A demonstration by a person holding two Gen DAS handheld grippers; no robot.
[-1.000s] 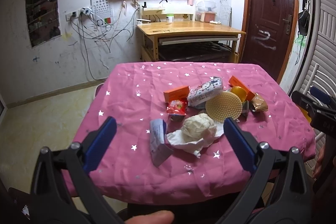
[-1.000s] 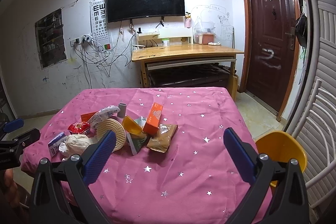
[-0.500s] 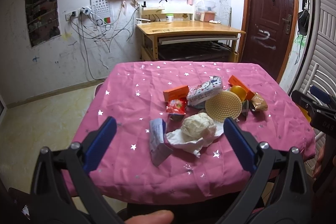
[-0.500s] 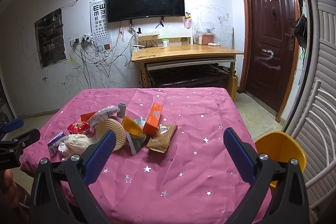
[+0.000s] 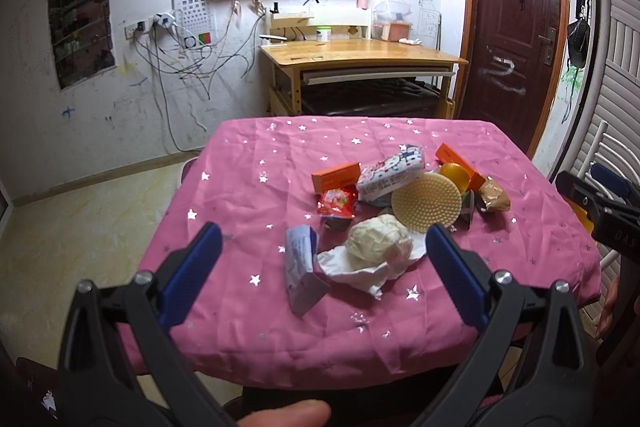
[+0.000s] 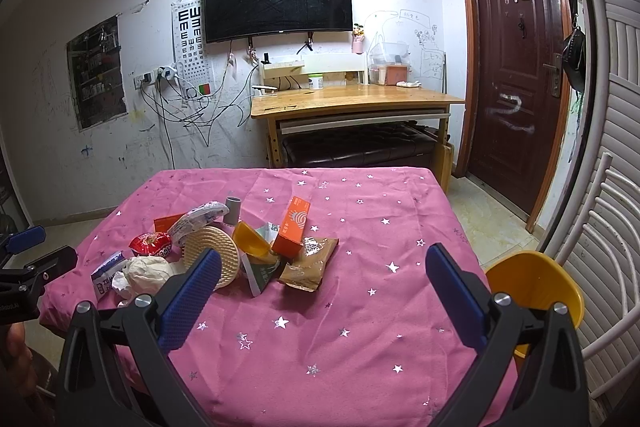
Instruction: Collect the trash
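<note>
Several pieces of trash sit clustered on the pink star-print tabletop [image 5: 240, 195]. In the left wrist view they fill the centre right of the frame: a crumpled white paper wad [image 5: 378, 241] lies nearest the camera, with a folded blue-and-white carton [image 5: 301, 259] just beside it on its left. Behind the wad stands a round beige bristled disc [image 5: 426, 202], tilted on edge, and a red snack packet [image 5: 338, 201] lies to the left of that. Farther back are an orange box [image 5: 335, 177], a white printed tissue pack [image 5: 390, 173], a yellow cup [image 5: 456, 175] and a brown wrapper [image 5: 494, 195] at the right end of the pile.

In the right wrist view the same pile sits at centre left, with a second orange box [image 6: 295, 225] and the brown wrapper [image 6: 308, 261] on its right side and the paper wad [image 6: 146, 271] at its left.

Both tools hover short of the pile. The left tool [image 5: 320, 269] has its blue pads spread wide and grips nothing; the paper wad shows between them. The right tool [image 6: 320, 287] is likewise wide apart and empty, over bare cloth in the lower middle of its frame.

A yellow chair [image 6: 534, 279] stands at the right edge of the tabletop in the right wrist view. A wooden desk [image 6: 352, 99] and a dark screen [image 6: 278, 1] occupy the far wall.
</note>
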